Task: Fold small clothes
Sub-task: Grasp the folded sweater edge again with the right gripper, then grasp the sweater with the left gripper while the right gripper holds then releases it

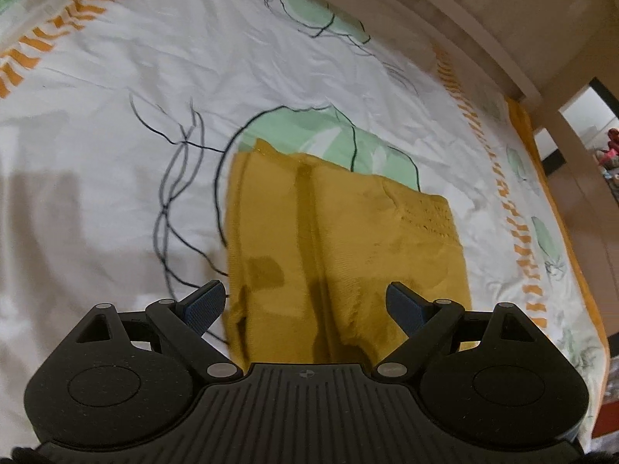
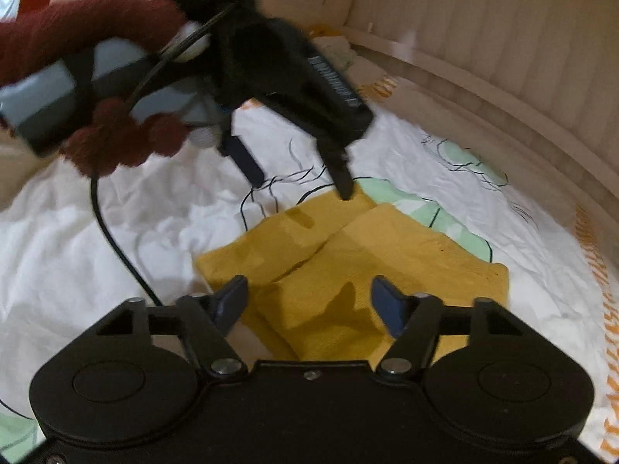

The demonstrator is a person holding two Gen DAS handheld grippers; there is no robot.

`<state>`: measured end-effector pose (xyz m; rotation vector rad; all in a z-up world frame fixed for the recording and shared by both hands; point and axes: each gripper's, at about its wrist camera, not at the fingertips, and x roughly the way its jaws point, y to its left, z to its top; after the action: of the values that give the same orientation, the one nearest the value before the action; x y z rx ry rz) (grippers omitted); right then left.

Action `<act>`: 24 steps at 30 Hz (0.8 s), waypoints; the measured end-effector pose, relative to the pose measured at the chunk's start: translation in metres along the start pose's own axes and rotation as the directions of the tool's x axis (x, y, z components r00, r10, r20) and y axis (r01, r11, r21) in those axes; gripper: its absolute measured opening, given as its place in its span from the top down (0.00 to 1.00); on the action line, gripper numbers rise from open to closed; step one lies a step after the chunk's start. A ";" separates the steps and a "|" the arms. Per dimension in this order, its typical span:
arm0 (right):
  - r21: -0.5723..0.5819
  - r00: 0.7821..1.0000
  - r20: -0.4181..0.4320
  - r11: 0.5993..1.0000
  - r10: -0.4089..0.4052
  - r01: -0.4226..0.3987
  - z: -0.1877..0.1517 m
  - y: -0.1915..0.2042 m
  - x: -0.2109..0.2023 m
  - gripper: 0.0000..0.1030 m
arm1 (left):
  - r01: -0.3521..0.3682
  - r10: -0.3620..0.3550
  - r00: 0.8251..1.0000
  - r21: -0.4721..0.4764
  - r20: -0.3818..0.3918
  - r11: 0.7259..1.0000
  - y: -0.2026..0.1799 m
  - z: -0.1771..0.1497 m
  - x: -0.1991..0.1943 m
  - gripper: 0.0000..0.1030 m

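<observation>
A mustard-yellow knitted garment (image 1: 348, 232) lies flat on the white bedsheet (image 1: 116, 77), its two sides folded in and meeting along a middle line. My left gripper (image 1: 305, 301) hovers open over the garment's near end, with nothing pressed between its blue pads. The right wrist view shows the garment (image 2: 387, 255) from another side, under my right gripper (image 2: 309, 303), whose jaws stand apart and hold nothing. Across the cloth, the left gripper (image 2: 301, 185) points down at the garment's far edge, held by a hand in a fuzzy maroon sleeve (image 2: 77, 27).
The sheet has green leaf prints (image 1: 321, 15) and orange striped borders (image 1: 522, 232). A beige padded headboard (image 2: 483, 50) runs along the far side. A black cable (image 2: 112, 239) trails over the sheet at the left. The bed's edge (image 1: 572, 255) drops off at the right.
</observation>
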<state>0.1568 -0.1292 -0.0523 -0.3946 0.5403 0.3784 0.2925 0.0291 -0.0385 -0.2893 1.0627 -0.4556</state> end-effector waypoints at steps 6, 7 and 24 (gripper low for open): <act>-0.004 0.999 -0.040 1.000 0.027 -0.027 -0.003 0.000 0.015 0.40 | 0.014 -0.014 0.999 -0.001 -0.032 1.000 -0.007 0.007 0.012 0.12; -0.009 0.999 -0.040 0.999 0.030 -0.030 -0.005 0.001 0.014 0.40 | 0.016 -0.016 0.999 -0.001 -0.036 1.000 -0.008 0.009 0.014 0.12; 0.253 0.999 0.041 0.967 0.025 -0.034 -0.020 -0.043 -0.010 0.88 | 0.039 -0.045 0.997 -0.085 -0.070 0.996 -0.008 0.021 0.046 0.12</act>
<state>0.1598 -0.1775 -0.0514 -0.1326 0.5503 0.3397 0.3283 -0.0005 -0.0606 -0.3721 1.1490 -0.4628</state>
